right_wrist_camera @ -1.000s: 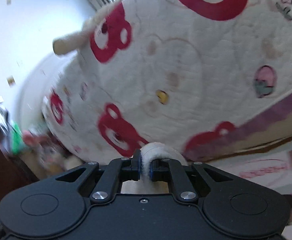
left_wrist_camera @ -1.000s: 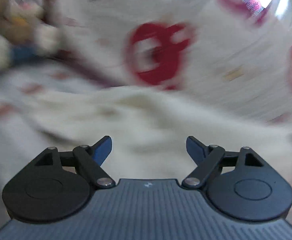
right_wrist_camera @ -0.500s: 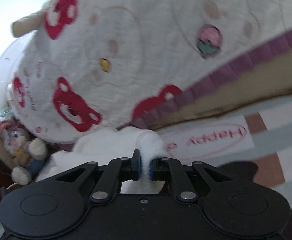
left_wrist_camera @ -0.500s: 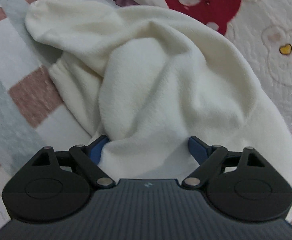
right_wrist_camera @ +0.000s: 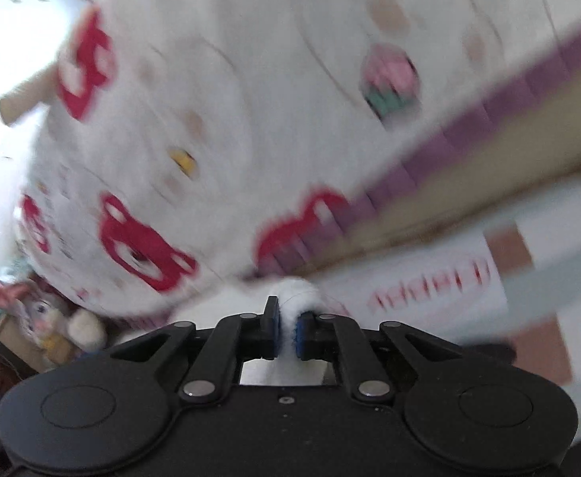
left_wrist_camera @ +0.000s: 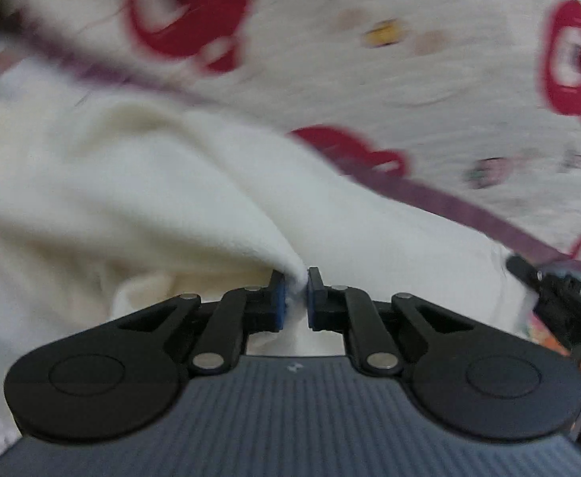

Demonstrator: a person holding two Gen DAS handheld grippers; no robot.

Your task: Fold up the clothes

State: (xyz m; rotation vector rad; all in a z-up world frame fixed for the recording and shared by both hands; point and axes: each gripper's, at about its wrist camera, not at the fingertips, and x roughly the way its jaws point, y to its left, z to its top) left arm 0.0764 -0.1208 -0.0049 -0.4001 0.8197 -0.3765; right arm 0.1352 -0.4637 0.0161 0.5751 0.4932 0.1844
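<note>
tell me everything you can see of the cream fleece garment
The garment is cream-white, soft and fuzzy like fleece, with no print showing. It lies crumpled in broad folds on the bed, next to the bear-print quilt with its purple edge. The left gripper is closing on a pinched ridge of it, cloth between the blue pads. The right gripper is shut on another bunched bit. The blur hides which part of the garment each one holds.

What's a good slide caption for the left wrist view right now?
Left gripper closing on a pinched fold of the cream fleece garment, with the bear-print quilt blurred behind.
</note>
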